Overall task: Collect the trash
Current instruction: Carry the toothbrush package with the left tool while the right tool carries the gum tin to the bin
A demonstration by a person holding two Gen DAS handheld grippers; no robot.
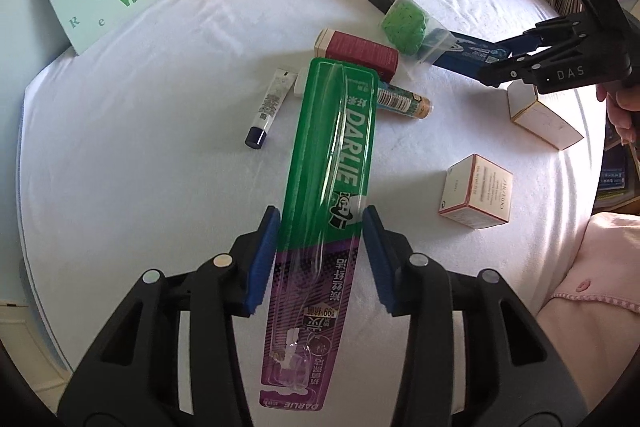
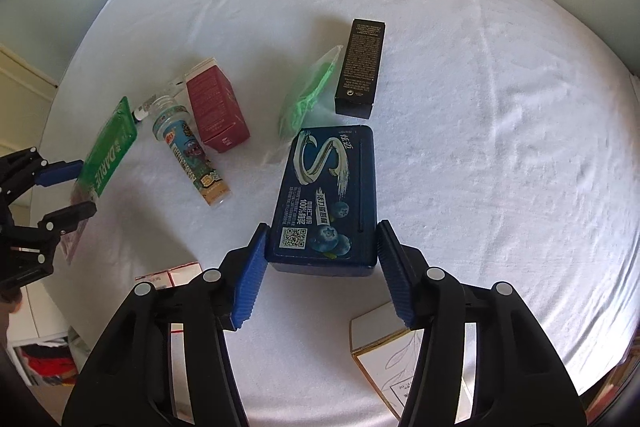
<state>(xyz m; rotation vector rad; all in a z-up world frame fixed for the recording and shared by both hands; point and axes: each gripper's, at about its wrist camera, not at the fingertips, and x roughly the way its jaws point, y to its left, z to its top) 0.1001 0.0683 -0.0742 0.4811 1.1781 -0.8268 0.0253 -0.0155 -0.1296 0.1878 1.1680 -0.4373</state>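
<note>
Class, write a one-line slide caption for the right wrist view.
Right claw grips a dark blue rectangular gum box above a white cloth-covered table strewn with small boxes.

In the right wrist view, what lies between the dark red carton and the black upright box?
A clear bag of green material lies between the dark red carton and the black box, leaning by the box; white cloth elsewhere.

You face counter (image 2: 480,107) under white cloth. On it: black box (image 2: 360,67), bag of green stuff (image 2: 306,99) just beside it, dark red box (image 2: 216,107), printed tube (image 2: 188,155), white tube (image 1: 268,107), pale boxes (image 1: 476,193) near you.
</note>
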